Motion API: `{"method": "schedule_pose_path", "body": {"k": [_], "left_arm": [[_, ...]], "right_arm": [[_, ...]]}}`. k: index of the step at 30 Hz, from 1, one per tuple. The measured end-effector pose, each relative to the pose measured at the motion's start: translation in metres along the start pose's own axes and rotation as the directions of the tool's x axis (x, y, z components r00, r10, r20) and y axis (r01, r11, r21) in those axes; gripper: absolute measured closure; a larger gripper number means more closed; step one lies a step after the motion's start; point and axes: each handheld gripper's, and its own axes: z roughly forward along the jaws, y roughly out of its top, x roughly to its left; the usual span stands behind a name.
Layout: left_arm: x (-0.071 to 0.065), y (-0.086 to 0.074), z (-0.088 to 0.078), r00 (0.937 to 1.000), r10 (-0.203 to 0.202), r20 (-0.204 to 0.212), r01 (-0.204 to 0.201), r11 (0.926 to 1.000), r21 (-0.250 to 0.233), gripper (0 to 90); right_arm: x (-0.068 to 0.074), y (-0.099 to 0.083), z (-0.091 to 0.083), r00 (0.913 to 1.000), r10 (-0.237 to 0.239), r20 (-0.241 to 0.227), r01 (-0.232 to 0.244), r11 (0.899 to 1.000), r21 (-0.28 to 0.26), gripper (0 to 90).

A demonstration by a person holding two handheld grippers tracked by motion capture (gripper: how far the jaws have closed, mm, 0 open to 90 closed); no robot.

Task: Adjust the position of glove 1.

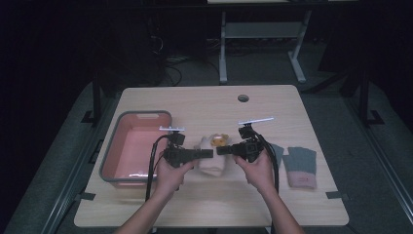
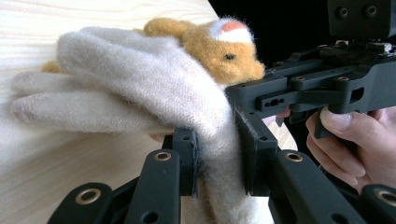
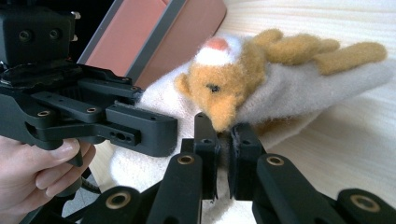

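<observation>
A cream woolly glove (image 1: 210, 165) with an orange animal figure (image 1: 217, 141) on it lies mid-table between my two grippers. My left gripper (image 1: 210, 153) comes in from the left and is shut on the glove's cuff edge (image 2: 217, 154), with cream fabric pinched between its pads. My right gripper (image 1: 219, 150) comes in from the right, tip to tip with the left. It is shut on the glove's fabric just below the animal's snout (image 3: 224, 144). The cream fingers (image 2: 70, 107) still rest on the wood.
A pink basin with a grey rim (image 1: 109, 151) stands at the table's left, close behind the left gripper. A grey glove pair with pink cuffs (image 1: 300, 165) lies at the right. A cable hole (image 1: 243, 98) sits near the far edge of the table (image 1: 204, 102).
</observation>
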Motion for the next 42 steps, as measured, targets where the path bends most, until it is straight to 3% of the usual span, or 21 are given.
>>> {"method": "schedule_pose_path", "body": {"k": [19,28,42], "left_arm": [[0.001,0.015,-0.018,0.9997,0.025,-0.006,-0.025,0.9993,-0.028,71.2],[0.004,0.019,-0.028,0.9999,0.012,-0.001,-0.012,0.999,-0.043,71.2],[0.002,0.031,-0.042,0.9996,0.026,-0.006,-0.027,0.9976,-0.064,71.2]], "right_arm": [[0.014,0.022,0.003,0.9997,-0.024,-0.007,0.024,1.0,0.007,84.1],[0.022,0.031,0.007,0.9994,-0.033,-0.011,0.034,0.999,0.015,84.1],[0.034,0.046,0.008,0.9984,-0.053,-0.017,0.053,0.999,0.011,84.1]]}}
